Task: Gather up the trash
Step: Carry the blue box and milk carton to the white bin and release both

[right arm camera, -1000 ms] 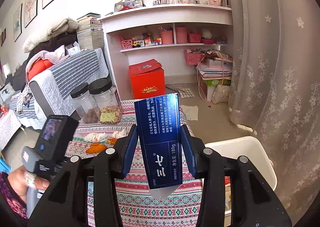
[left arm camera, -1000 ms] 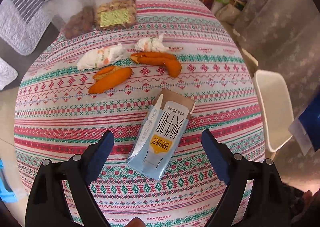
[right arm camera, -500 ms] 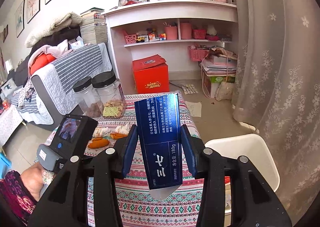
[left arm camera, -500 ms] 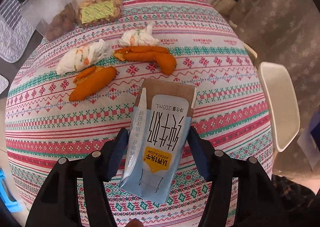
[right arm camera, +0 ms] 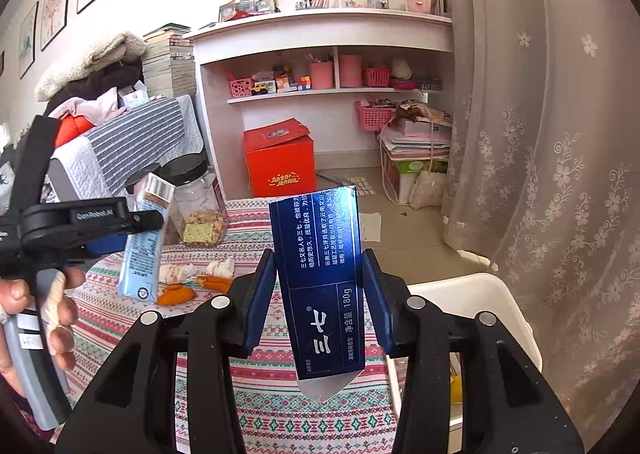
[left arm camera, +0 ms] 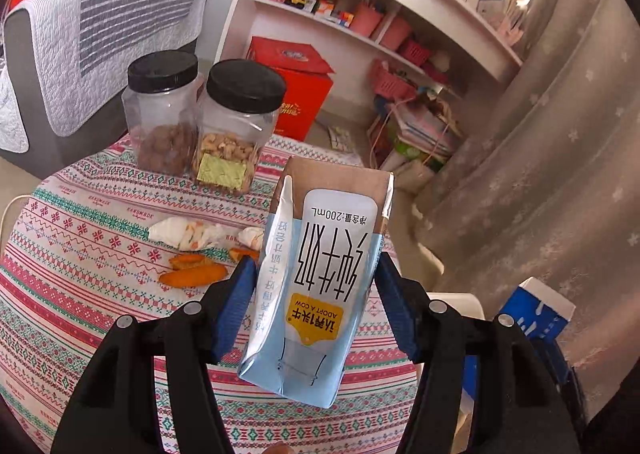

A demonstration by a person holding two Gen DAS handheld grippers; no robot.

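My left gripper is shut on a pale blue milk carton, which hangs in the air above the round table. The same carton shows at the left of the right wrist view, clamped in the black left gripper held by a hand. My right gripper is shut on a dark blue toothpaste box, held upright over the table's right side. On the cloth lie orange peels and crumpled tissues.
Two black-lidded jars of snacks stand at the table's far edge. A white bin sits just right of the table, beside a flowered curtain. A red box and shelves stand beyond.
The left gripper closed on the milk carton where it lay on the cloth, then lifted it up and tilted towards the room. The right gripper stayed still with its box.
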